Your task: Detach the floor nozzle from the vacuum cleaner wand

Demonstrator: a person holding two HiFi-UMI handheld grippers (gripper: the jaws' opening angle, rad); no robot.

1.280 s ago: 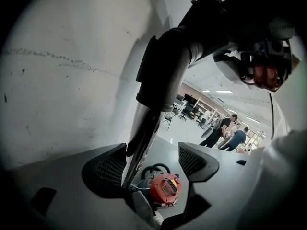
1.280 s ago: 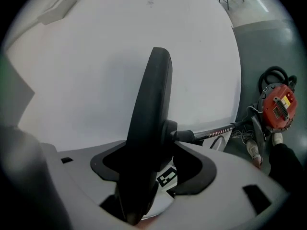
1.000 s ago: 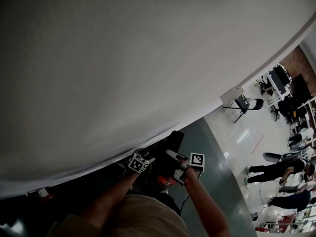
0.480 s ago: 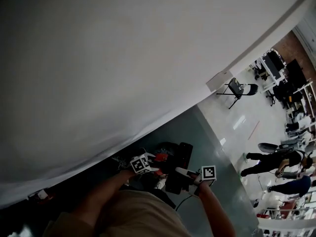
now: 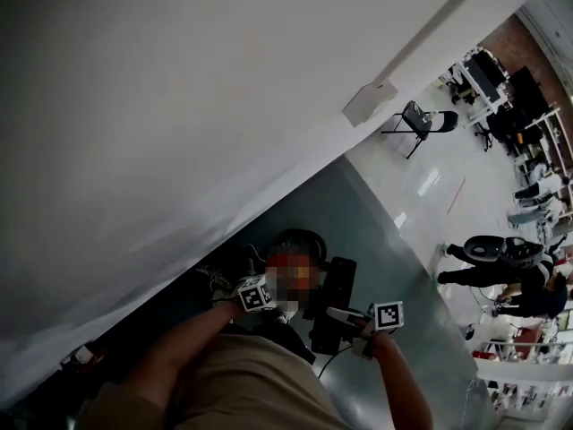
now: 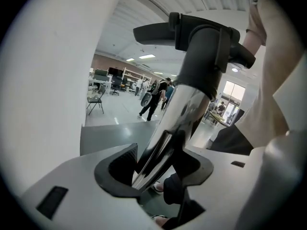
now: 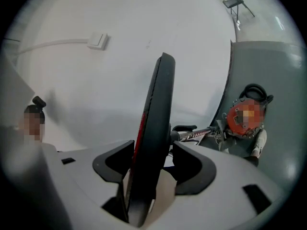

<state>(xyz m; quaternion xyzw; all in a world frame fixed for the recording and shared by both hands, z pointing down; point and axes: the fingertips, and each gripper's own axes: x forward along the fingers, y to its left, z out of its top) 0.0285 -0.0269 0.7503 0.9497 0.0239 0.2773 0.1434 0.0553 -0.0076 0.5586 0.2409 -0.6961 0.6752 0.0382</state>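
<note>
Grip step: left tongs (image 6: 160, 164) and right tongs (image 7: 154, 164), both just closed in, clench wand (image 6: 177, 114) and floor nozzle (image 7: 156, 123) at the wand's end; next probably a straight pull apart.

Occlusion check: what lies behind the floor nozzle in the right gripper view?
White wall and the wand leading to the vacuum body; the floor nozzle hides the wand's end.

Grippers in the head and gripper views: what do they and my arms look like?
The left gripper and right gripper have pale grey bodies with black notched pads. Each carries a white cube with black square markers: left cube, right cube. The forearms are unsleeved, and beige clothing shows below.
</note>
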